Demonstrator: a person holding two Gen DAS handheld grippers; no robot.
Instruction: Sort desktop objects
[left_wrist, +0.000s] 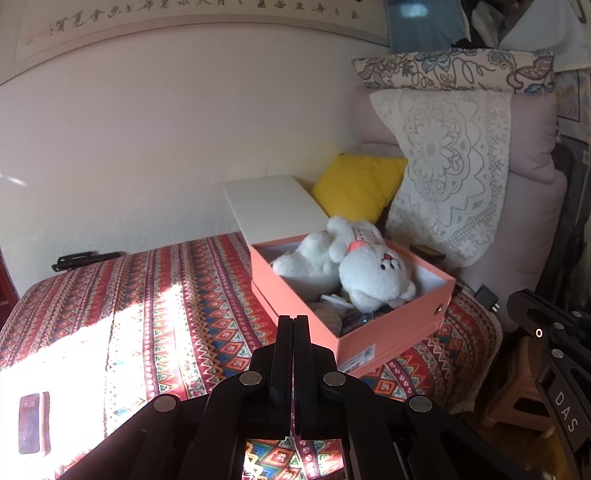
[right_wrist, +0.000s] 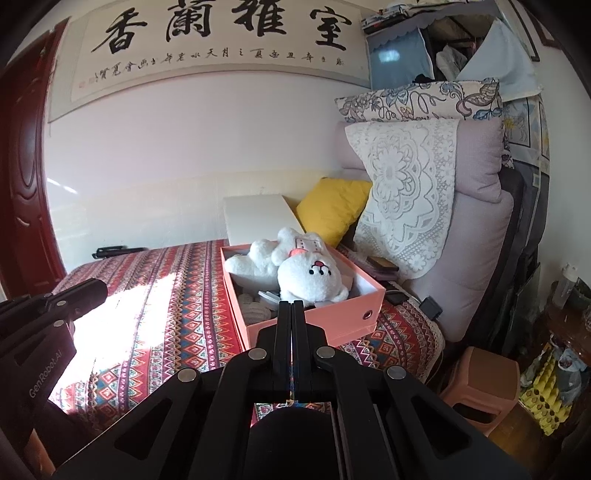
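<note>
Both tools (left_wrist: 294, 318) (right_wrist: 291, 303) closed, empty, w/ box (left_wrist: 295, 295) beyond.

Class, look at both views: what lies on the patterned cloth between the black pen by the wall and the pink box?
Nothing: between the black pen and the pink box the patterned cloth is bare, only sunlit. Both wrist views show this.

Buried under the white plush toy (left_wrist: 354, 266): most of the pink box's (left_wrist: 295, 295) contents, too jumbled to name. Washed out by sun glare near the patterned cloth's (left_wrist: 166, 295) front left corner: a phone-like slab (left_wrist: 29, 422).
</note>
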